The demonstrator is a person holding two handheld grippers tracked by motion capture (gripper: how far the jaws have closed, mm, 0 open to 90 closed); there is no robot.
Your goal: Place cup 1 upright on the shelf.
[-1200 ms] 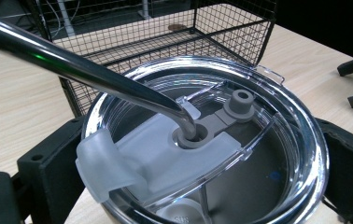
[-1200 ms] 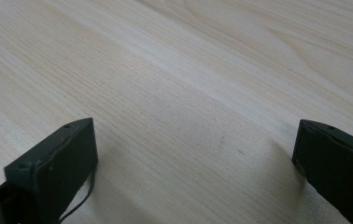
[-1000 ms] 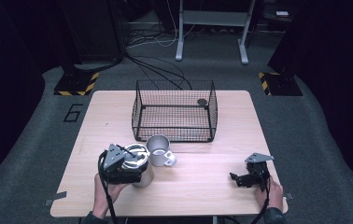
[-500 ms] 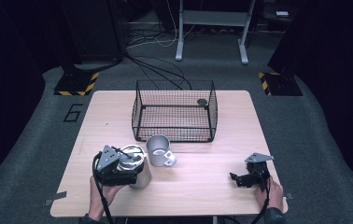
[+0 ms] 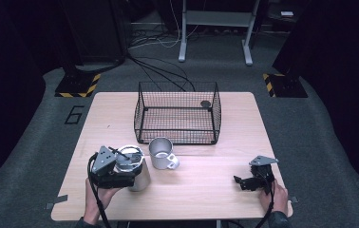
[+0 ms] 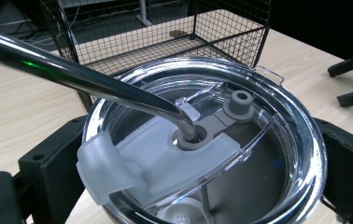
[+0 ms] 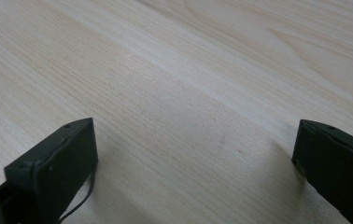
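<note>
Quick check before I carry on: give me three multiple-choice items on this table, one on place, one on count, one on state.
1. Where does the metal mug stand?
A. inside the wire basket
B. on the table in front of the wire basket
C. beside the right tool

2. How many drinking vessels are on the table?
A. one
B. two
C. four

3. What is the left tool doing?
A. closed around the lidded tumbler
B. resting open on bare wood
C. holding the mug's handle

Key: 1 B, the mug sits just outside the wire basket. 2 B, mug plus lidded tumbler. 3 A, its jaws flank the tumbler in the left gripper view.
</note>
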